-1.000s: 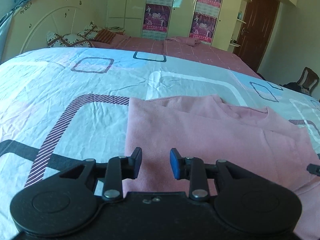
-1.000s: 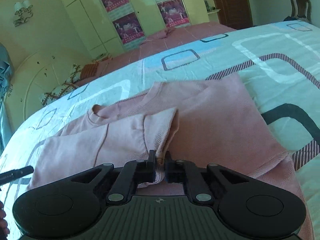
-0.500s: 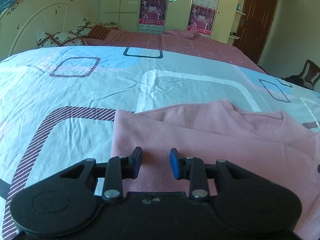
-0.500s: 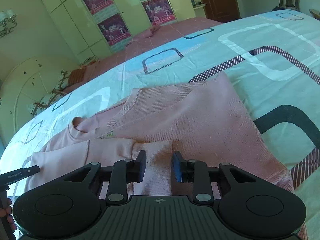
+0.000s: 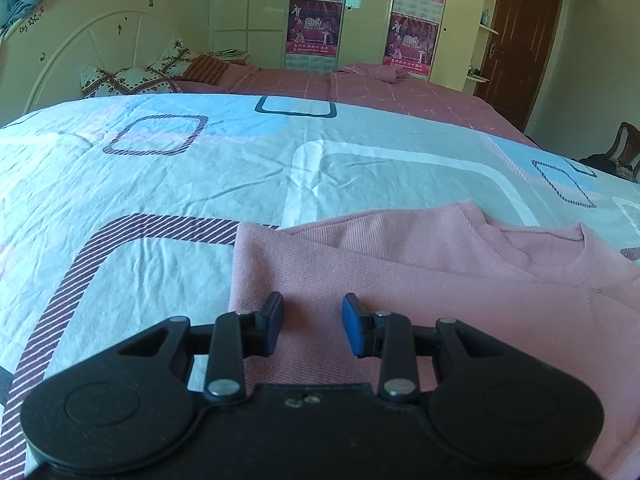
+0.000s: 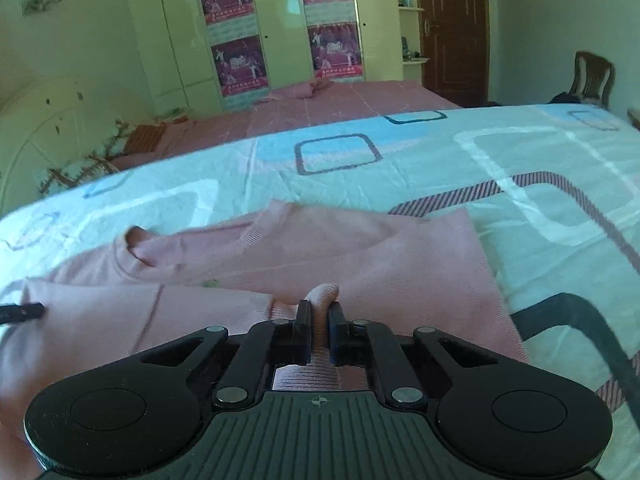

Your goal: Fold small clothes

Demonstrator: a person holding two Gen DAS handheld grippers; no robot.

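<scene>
A pink sweater (image 5: 440,280) lies flat on the patterned bedsheet (image 5: 160,200), neckline toward the far side. My left gripper (image 5: 313,304) hovers low over the sweater's near left corner. Its jaws are opening, and only flat fabric lies beneath the gap, not pinched. In the right wrist view the same sweater (image 6: 400,264) has a sleeve folded across its front. My right gripper (image 6: 319,308) is shut on a small raised fold of pink fabric (image 6: 323,294) near the folded sleeve's cuff. A dark tip of the left gripper (image 6: 22,312) shows at the left edge.
The bed carries a light blue sheet with square outlines; a pink quilt (image 5: 360,88) covers its far part. Pillows (image 5: 128,80) lean on a white headboard (image 5: 80,40). Beyond are a wardrobe with posters (image 6: 280,40), a brown door (image 6: 452,28) and a wooden chair (image 6: 592,76).
My right gripper let go of the sleeve, opened, then shut on a fold of the pink fabric. My left gripper shifted along the sweater's near left corner.
</scene>
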